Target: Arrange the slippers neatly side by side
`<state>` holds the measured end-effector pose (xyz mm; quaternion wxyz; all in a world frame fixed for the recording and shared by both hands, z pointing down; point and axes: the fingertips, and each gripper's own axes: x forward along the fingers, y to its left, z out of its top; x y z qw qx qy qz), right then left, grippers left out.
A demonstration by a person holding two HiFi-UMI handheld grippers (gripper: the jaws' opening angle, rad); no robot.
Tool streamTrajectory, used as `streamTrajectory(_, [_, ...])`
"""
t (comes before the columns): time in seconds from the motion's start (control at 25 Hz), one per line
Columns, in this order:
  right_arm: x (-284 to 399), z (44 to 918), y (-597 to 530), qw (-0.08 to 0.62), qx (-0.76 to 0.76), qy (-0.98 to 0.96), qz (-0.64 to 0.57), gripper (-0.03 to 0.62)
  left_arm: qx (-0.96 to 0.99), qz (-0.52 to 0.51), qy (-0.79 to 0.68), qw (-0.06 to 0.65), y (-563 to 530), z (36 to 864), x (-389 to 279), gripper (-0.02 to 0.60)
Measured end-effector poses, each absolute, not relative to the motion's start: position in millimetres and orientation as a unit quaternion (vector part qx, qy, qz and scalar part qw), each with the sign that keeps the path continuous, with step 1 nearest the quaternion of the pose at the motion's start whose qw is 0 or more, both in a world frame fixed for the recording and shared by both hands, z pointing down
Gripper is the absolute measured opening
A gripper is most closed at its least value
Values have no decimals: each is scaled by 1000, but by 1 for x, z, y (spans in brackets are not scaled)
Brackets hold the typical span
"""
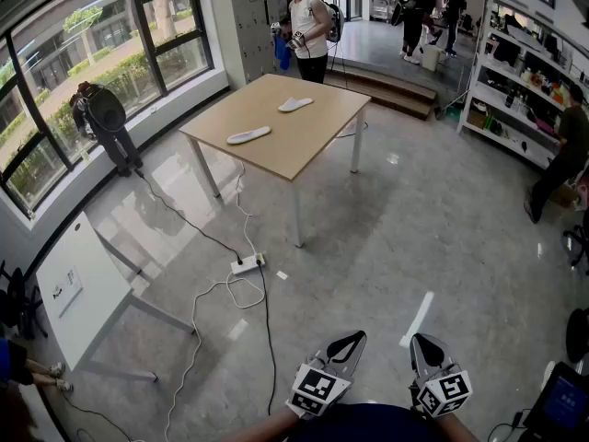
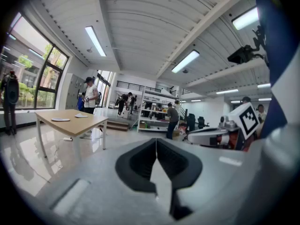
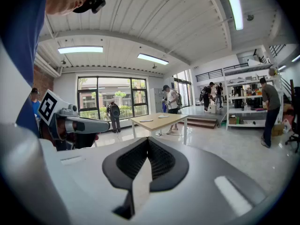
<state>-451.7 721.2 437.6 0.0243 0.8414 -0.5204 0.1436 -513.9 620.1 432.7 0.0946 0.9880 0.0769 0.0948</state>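
in the head view the left gripper point(image 1: 348, 343) and the right gripper point(image 1: 428, 346) sit side by side at the bottom edge, low over the grey floor point(image 1: 386, 238), each with its jaws pressed together and nothing between them. well ahead of both and off to their left stands a wooden table point(image 1: 308, 141); on it lie the two white slippers, apart from each other and not lined up, the near slipper point(image 1: 249, 135) closer to the grippers and the far slipper point(image 1: 295, 104) beyond it. a person point(image 1: 308, 26) stands at the table's far side. a white power strip point(image 1: 245, 264) lies on the floor between the grippers and the table, to the left of the left gripper. in the left gripper view the two dark jaws meet along a thin seam, empty; the table with both slippers is far ahead, left of the jaws, and the right gripper shows just to the right. in the right gripper view the jaws are likewise closed on nothing; the table and slippers lie far off, straight ahead above the jaw tips, the left gripper is close at the left, and shelving point(image 3: 241, 86) stands off to the right.
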Motion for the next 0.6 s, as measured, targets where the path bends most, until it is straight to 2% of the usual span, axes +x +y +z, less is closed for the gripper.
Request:
streamTrajectory(0.44, [-410,456,652,15,818,-546,177,5,977,152,75,130,559,471,-470,3])
streamTrajectory(0.6, [-372,465,627,4,801,-573,173,5,977,164,54,122,541,476,-436,3])
